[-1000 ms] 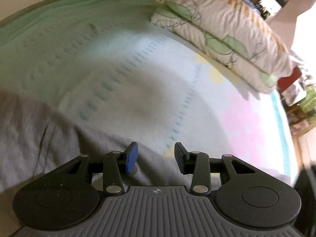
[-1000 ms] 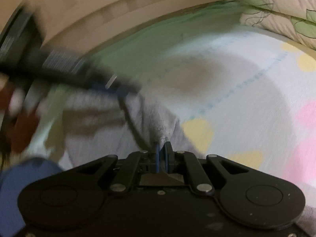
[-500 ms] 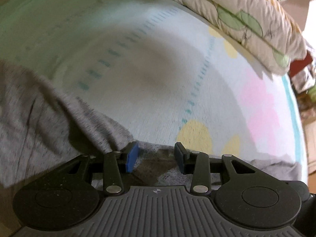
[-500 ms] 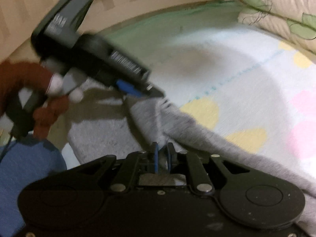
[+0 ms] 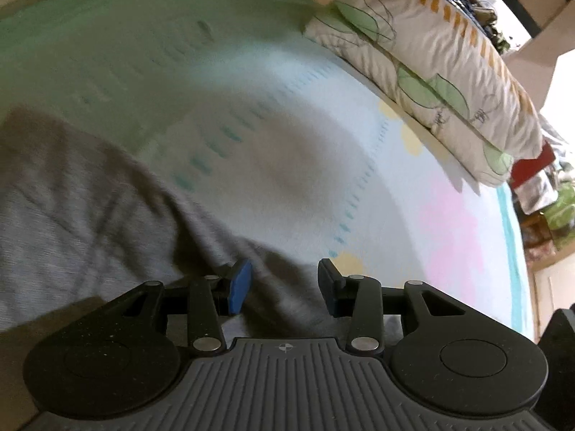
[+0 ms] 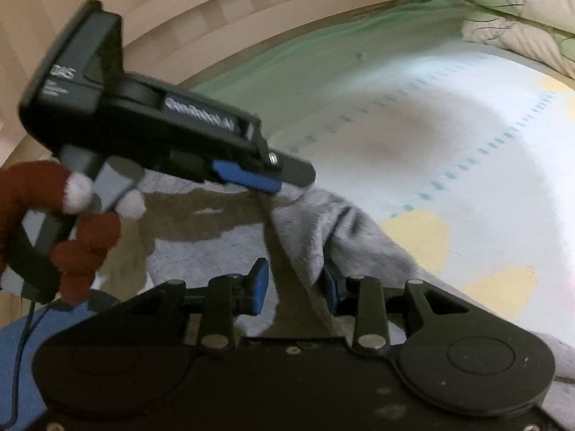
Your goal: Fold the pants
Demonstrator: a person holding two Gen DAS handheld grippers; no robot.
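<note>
Pants lie bunched on bed; both hand-held grippers, left & right, gape w/ grey cloth between, prob. ungripped. Pinch one edge each, then pull taut before folding

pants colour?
Heathered light grey pants; clearest in the right wrist view.

Both wrist views low, sharing bedsheet

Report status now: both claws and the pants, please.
Left claw open. Right claw open, fabric ridge between fingers. Grey pants bunched on bed sheet. Nothing blocking.
</note>
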